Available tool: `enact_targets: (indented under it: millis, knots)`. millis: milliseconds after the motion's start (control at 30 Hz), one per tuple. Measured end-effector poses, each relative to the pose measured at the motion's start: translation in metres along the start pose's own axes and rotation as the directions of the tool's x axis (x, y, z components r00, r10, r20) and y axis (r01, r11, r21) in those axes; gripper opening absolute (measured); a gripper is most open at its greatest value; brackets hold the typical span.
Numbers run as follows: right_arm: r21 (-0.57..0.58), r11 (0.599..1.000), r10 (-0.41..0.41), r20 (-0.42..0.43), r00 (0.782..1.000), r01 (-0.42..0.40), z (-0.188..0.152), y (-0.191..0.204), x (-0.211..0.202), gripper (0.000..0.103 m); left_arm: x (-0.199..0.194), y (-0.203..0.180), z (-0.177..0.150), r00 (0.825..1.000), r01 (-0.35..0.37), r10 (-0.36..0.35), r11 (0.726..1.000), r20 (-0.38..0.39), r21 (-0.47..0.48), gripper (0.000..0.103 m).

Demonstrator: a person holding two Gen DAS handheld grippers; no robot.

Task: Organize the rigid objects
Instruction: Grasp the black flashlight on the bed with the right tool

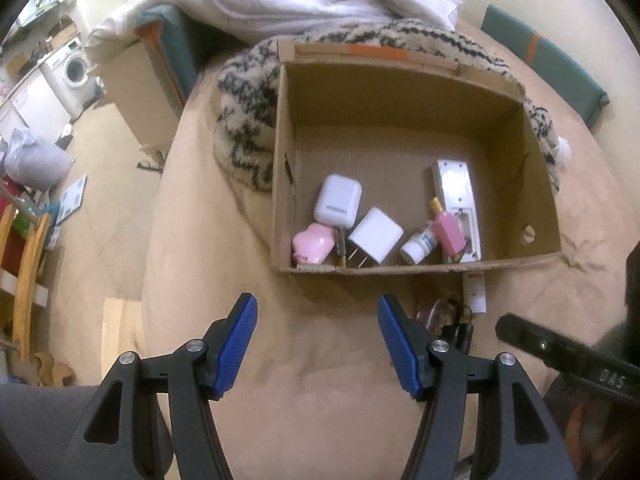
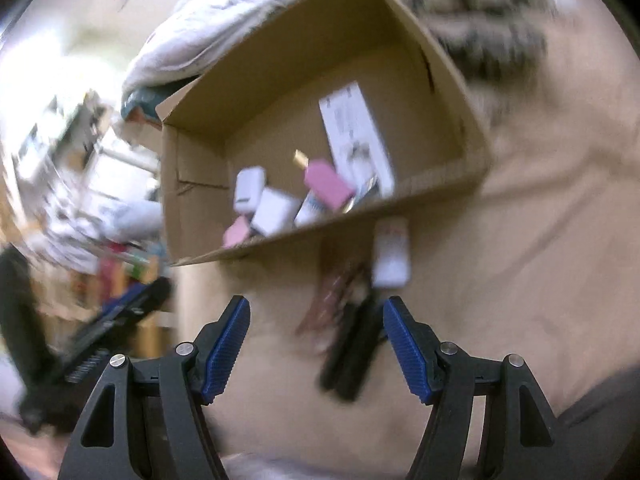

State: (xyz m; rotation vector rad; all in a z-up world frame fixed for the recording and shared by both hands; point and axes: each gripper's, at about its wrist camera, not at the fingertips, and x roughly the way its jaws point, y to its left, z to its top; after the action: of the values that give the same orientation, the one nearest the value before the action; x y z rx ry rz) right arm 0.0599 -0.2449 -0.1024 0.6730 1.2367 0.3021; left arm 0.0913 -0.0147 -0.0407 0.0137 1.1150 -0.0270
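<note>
Left gripper and right gripper released, empty; cardboard box on bed holding pink case, white charger, pink bottle, likely sorted; white tube, dark items outside, pending.

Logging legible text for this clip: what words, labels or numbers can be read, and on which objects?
"DAS": on the black gripper arm at the right edge of the left wrist view.
White earbud case in the cardboard box: grey print, too small to read.
White bottle: blue label, unreadable.
Right wrist view: blurred, nothing legible.
</note>
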Motion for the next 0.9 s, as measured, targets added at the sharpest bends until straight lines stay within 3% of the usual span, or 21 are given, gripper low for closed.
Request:
enact_targets:
  millis: [100,167,267,433,567,633,767,900]
  knots:
    - [0.055,0.998,-0.036,-0.051,0.998,0.038,-0.009,-0.009,0.009,0.072,0.004,0.003,-0.001,0.999,0.022,-0.023,0.999,-0.027,-0.037,0.059]
    - [0.067,0.994,-0.075,-0.102,0.992,0.082,-0.015,-0.014,0.019,0.046,0.005,0.004,0.0,0.999,0.023,-0.025,0.998,-0.029,-0.051,0.059]
    - [0.071,0.984,-0.154,-0.138,0.978,0.165,-0.022,-0.019,0.034,0.037,0.004,0.002,0.001,0.999,0.031,-0.033,0.998,-0.032,-0.057,0.059]
    - [-0.009,0.96,-0.277,-0.156,0.948,0.279,-0.025,-0.006,0.059,0.033,0.001,-0.003,0.001,0.998,0.055,-0.056,0.997,-0.032,-0.045,0.059]
    - [-0.146,0.904,-0.419,-0.117,0.9,0.402,-0.028,0.01,0.079,0.032,-0.001,0.001,0.0,0.997,0.063,-0.065,0.996,-0.03,-0.058,0.059]
    - [-0.17,0.889,-0.444,-0.099,0.891,0.425,-0.028,0.015,0.081,0.031,0.0,0.005,0.001,0.997,0.064,-0.067,0.995,-0.034,-0.071,0.059]
    - [-0.153,0.909,-0.403,-0.093,0.91,0.387,-0.029,0.012,0.072,0.021,0.001,0.01,0.002,0.996,0.076,-0.081,0.992,-0.041,-0.103,0.059]
    - [-0.12,0.938,-0.332,-0.048,0.942,0.325,-0.03,0.012,0.043,0.02,0.004,0.013,0.002,0.995,0.079,-0.086,0.989,-0.053,-0.122,0.059]
